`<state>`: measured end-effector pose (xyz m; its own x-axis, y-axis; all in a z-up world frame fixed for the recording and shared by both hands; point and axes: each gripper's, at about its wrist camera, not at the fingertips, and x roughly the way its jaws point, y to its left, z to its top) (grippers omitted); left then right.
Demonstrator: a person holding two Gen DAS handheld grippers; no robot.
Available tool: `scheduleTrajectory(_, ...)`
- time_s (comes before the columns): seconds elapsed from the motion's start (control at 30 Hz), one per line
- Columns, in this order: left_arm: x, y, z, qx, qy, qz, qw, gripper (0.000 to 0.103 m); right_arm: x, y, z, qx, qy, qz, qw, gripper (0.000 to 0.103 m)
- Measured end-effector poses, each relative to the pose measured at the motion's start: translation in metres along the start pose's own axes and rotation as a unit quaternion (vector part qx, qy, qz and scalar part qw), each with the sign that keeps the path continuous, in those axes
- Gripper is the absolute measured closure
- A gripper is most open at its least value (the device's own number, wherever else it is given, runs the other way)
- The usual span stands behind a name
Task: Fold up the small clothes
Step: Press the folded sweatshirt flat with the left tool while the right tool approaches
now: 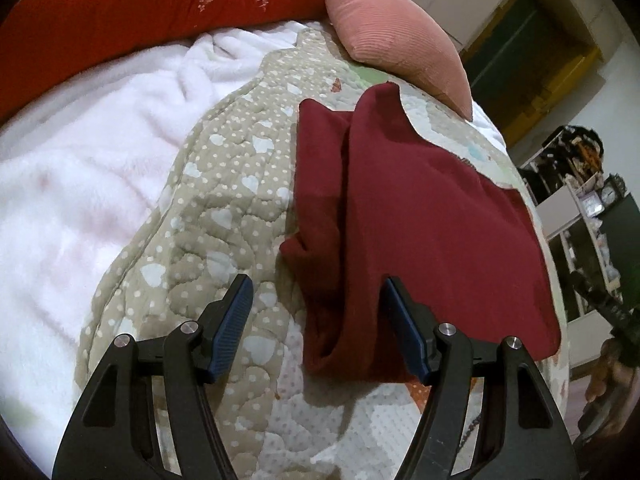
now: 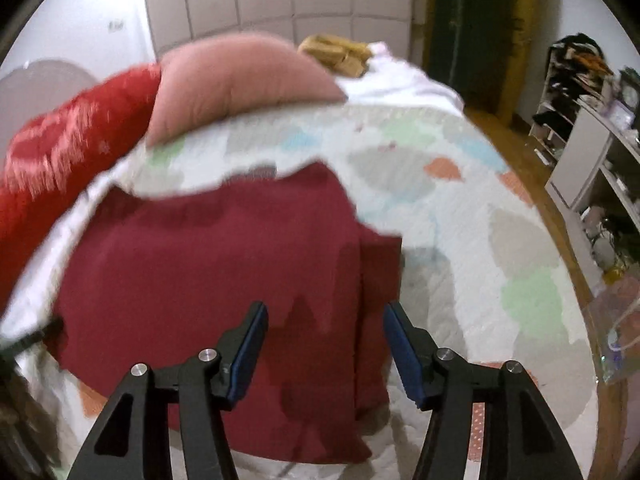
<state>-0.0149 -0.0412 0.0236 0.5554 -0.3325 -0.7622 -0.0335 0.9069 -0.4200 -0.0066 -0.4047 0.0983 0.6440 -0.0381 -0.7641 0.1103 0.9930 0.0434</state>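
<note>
A dark red garment (image 1: 420, 216) lies partly folded on a patterned quilt (image 1: 224, 216) on a bed. One side is folded over with a raised ridge down its left part. My left gripper (image 1: 316, 296) is open just above the garment's near left edge, and holds nothing. In the right wrist view the same garment (image 2: 208, 256) lies flat, blurred by motion. My right gripper (image 2: 324, 320) is open over the garment's near right part and holds nothing.
A pink cushion (image 1: 392, 28) and a red pillow (image 1: 140, 12) lie at the head of the bed. A white fleece blanket (image 1: 88, 168) covers the left side. Shelves with clutter (image 2: 592, 128) stand by the wall at the right, past the wooden floor (image 2: 520, 148).
</note>
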Motion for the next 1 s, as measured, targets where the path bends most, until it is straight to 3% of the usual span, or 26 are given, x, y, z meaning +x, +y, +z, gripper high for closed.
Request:
scheduleTrajectory(0.07, -0.003, 0.005, -0.002, -0.017, -0.007, -0.01, 0.9998, 0.035, -0.006, 0.017, 0.009, -0.002, 0.003, 0.058, 0.998, 0.046)
scheduleTrajectory(0.17, -0.005, 0.01, -0.005, -0.036, -0.013, -0.021, 0.999, 0.035, 0.004, 0.065, 0.018, -0.031, 0.041, 0.15, 0.987, 0.045)
scheduleTrajectory(0.3, -0.004, 0.011, -0.008, -0.029, -0.017, -0.025, 0.9991, 0.035, 0.031, 0.147, 0.027, -0.09, 0.071, 0.187, 0.976, 0.036)
scheduleTrajectory(0.43, -0.003, 0.017, -0.008, -0.034, -0.019, -0.045, 0.9982, 0.035, 0.072, 0.215, 0.035, -0.101, 0.107, 0.214, 0.966, 0.036)
scheduleTrajectory(0.63, 0.001, 0.02, -0.007, -0.027, -0.022, -0.063, 0.9974, 0.034, 0.119, 0.284, 0.044, -0.124, 0.144, 0.208, 0.96, 0.035)
scheduleTrajectory(0.77, 0.005, 0.022, -0.002, -0.03, -0.022, -0.073, 0.9966, 0.032, 0.143, 0.31, 0.05, -0.161, 0.167, 0.15, 0.961, 0.029)
scheduleTrajectory(0.9, 0.008, 0.022, 0.001, -0.03, -0.025, -0.076, 0.9963, 0.03, 0.155, 0.33, 0.047, -0.191, 0.185, 0.129, 0.955, 0.011)
scheduleTrajectory(1.0, 0.009, 0.02, 0.002, -0.027, -0.028, -0.074, 0.9965, 0.029, 0.16, 0.336, 0.042, -0.214, 0.178, 0.119, 0.953, 0.011)
